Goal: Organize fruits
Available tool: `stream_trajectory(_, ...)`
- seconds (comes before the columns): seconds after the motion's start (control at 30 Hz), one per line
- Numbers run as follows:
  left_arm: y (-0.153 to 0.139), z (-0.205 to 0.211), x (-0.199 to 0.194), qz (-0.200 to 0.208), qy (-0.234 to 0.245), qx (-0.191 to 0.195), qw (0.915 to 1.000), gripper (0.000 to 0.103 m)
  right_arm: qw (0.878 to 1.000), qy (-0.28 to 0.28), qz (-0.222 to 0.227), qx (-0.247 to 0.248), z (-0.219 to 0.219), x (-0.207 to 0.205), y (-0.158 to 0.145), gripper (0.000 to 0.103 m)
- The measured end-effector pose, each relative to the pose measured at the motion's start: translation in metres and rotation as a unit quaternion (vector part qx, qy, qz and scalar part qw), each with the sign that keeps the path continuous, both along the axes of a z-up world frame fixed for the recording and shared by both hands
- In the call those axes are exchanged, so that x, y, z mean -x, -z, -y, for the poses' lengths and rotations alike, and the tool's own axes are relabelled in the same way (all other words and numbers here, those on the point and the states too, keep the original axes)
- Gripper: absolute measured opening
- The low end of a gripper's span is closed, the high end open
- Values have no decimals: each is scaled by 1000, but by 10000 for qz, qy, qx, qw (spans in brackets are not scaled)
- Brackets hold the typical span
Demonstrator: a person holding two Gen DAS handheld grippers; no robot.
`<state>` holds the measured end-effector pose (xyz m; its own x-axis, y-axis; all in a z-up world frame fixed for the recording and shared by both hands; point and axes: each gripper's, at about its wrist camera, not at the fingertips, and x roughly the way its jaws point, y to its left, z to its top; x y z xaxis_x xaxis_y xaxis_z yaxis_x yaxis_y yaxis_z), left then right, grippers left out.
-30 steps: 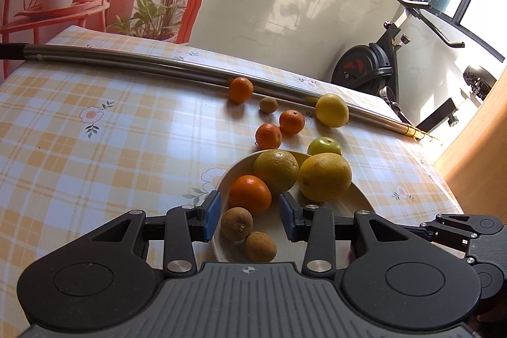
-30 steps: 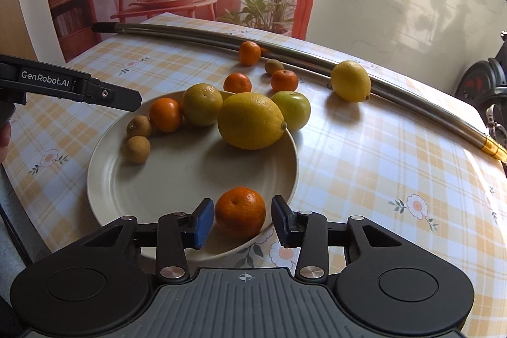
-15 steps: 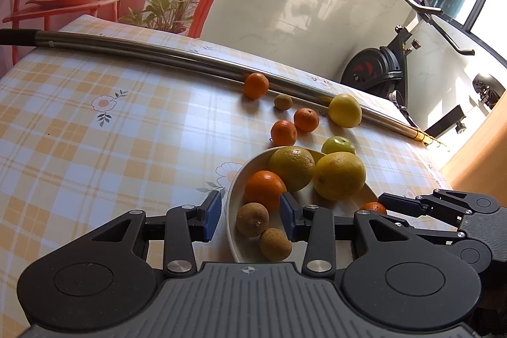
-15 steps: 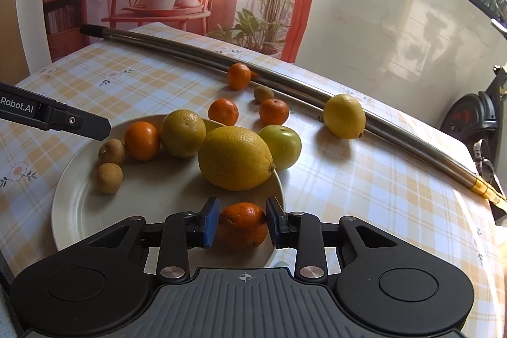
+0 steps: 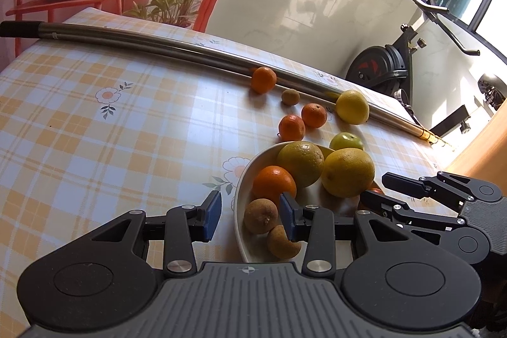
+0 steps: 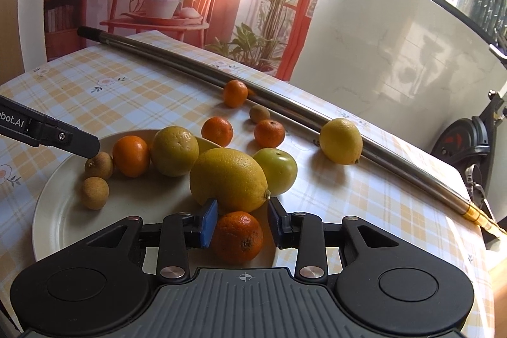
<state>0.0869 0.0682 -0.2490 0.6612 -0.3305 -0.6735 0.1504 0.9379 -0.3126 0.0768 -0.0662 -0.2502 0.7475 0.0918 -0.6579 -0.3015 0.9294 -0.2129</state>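
A cream plate (image 6: 57, 211) holds a big lemon (image 6: 228, 179), a yellow-green orange (image 6: 174, 151), a mandarin (image 6: 131, 156) and two small brown fruits (image 6: 95, 192). Another mandarin (image 6: 239, 236) rests at the plate's near rim between the pads of my right gripper (image 6: 242, 222), which is open with a gap on the right side. My left gripper (image 5: 249, 219) is open and straddles the plate's (image 5: 242, 201) left rim, close to the brown fruits (image 5: 260, 216). A green apple (image 6: 275, 170) sits by the plate's far rim.
Loose on the checked tablecloth beyond the plate lie three mandarins (image 6: 217, 131), a small brown fruit (image 6: 259, 113) and a lemon (image 6: 340, 141). A long metal pole (image 6: 177, 62) runs across the table behind them. An exercise bike (image 5: 386, 68) stands past the table's far edge.
My right gripper, shut on the mandarin half a second ago, has opened and the fruit now rests on the plate. The left gripper has drifted slightly left along the plate's rim.
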Motion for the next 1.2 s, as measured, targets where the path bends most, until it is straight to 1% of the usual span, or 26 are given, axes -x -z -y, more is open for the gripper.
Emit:
stream_trajectory(0.1,0,1,0,11,1,-20,10000,42,9999,-7,113,-48,2,8,-9,41)
stream_trajectory(0.17,-1,1,-1,15,-2,-17,10000,42,9999,-62,97,-99,4,15,-14,43)
stream_trajectory(0.27,0,4,-2,5,24,-15,10000,42,10000,-83,39,40,6,23,-13,48)
stream_trajectory(0.4,0,5,-2,-15,74,-53,10000,42,9997,42,-196,120,11,25,-1,49)
stream_trajectory(0.53,0,5,-2,-33,69,-102,9999,42,9990,216,-380,-38,16,18,9,49)
stream_trajectory(0.63,0,6,-2,-42,63,-138,9999,42,9984,234,-470,-217,19,15,11,49)
stream_trajectory(0.8,1,9,-3,-68,77,-207,9997,42,9984,212,-462,-238,18,13,14,49)
stream_trajectory(0.9,1,11,-2,-73,101,-258,9996,42,9984,281,-408,-280,22,11,14,54)
stream_trajectory(1.0,1,13,-2,-81,116,-314,9994,42,9981,338,-369,-360,27,10,13,55)
stream_trajectory(1.2,0,17,-4,-107,153,-402,9990,42,9977,348,-354,-456,32,9,14,55)
